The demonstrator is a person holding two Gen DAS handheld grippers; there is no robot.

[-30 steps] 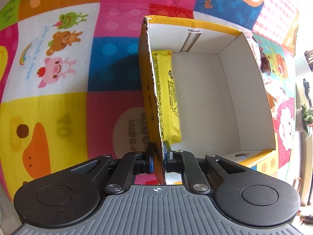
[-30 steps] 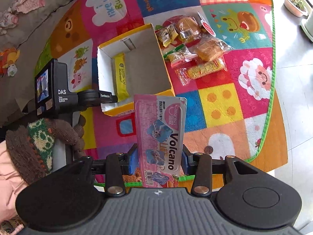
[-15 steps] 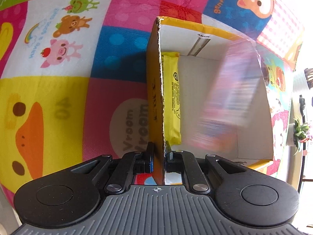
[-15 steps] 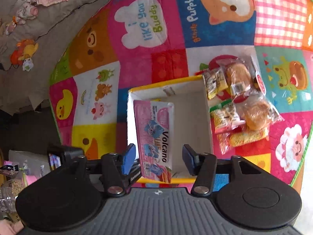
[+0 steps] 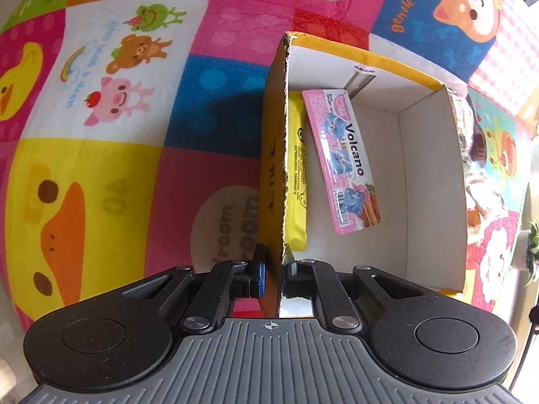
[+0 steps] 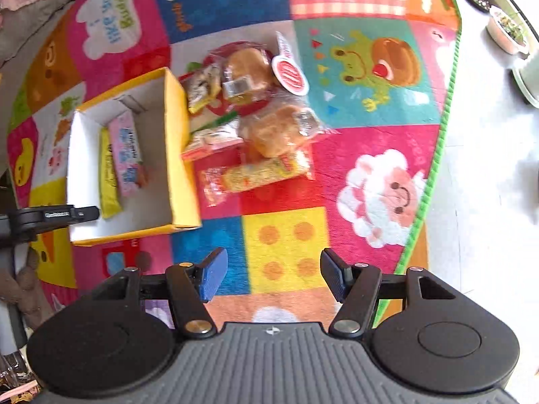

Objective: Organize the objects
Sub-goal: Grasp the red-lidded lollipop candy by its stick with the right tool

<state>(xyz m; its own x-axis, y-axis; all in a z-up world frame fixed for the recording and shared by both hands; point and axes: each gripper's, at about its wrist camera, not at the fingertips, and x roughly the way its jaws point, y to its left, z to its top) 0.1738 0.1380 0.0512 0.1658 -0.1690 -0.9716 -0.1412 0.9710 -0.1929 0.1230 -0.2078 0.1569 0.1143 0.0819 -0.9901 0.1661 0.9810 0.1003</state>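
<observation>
A yellow cardboard box (image 5: 434, 181) with a white inside sits on the play mat. My left gripper (image 5: 272, 274) is shut on the box's left wall (image 5: 273, 168). Inside lie a yellow snack pack (image 5: 297, 175) and a pink Volcano pack (image 5: 343, 161), which leans over the yellow one. The right wrist view shows the box (image 6: 178, 155), the yellow pack (image 6: 108, 175) and the pink pack (image 6: 129, 155). My right gripper (image 6: 273, 277) is open and empty above the mat, right of the box.
Several wrapped snacks lie on the mat right of the box: bread buns (image 6: 246, 70) (image 6: 279, 128), a long cracker pack (image 6: 256, 175) and small packs (image 6: 202, 84). The mat's green edge (image 6: 438, 134) borders white floor with plant pots (image 6: 508, 30).
My right gripper opened and dropped the pink Volcano pack into the box, then swung right toward the snack pile. The left gripper kept its hold on the box wall.
</observation>
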